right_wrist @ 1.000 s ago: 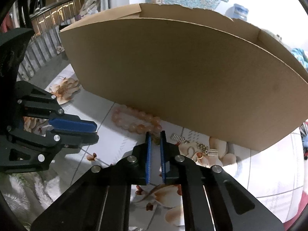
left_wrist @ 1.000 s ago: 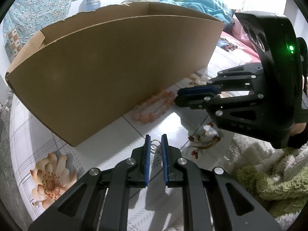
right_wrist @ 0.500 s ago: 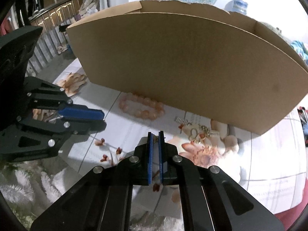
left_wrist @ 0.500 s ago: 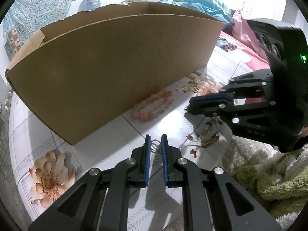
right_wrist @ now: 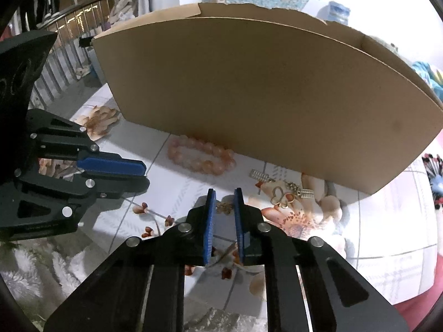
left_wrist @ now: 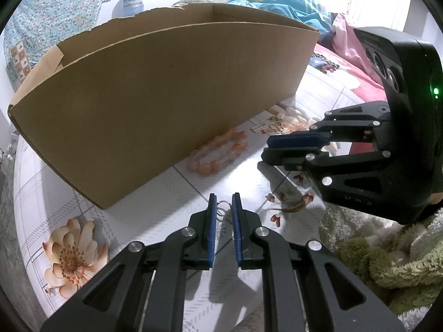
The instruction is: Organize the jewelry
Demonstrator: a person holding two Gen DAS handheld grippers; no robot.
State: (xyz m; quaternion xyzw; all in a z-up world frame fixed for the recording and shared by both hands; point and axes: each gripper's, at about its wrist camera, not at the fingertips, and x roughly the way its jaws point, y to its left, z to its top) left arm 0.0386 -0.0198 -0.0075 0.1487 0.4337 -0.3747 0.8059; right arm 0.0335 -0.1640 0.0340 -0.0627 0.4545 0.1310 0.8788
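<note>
My left gripper [left_wrist: 224, 207] is shut on a small metal ring [left_wrist: 222, 210], pinched at the tips of its blue pads just above the cloth. My right gripper [right_wrist: 224, 202] is opening its jaws. A small gold charm [right_wrist: 224, 207] sits between the tips, and the pads do not seem to press on it. Against the foot of the tall cardboard box [left_wrist: 166, 83] lies a pink bead bracelet [right_wrist: 200, 157]. To its right are a gold heart charm and chain pieces [right_wrist: 279, 196]. Each gripper shows in the other's view: the right gripper [left_wrist: 264, 150], the left gripper [right_wrist: 145, 178].
The box wall [right_wrist: 263, 96] blocks the whole far side. A floral tablecloth [left_wrist: 69, 254] covers the surface. A fluffy green blanket [left_wrist: 387, 262] bunches at the near right edge. A railing [right_wrist: 69, 27] and a water bottle [left_wrist: 133, 2] stand far behind.
The right gripper's jaws have widened, and the gold charm now shows between the tips. It drew back slightly from the bracelet. The left gripper kept still with the ring.
</note>
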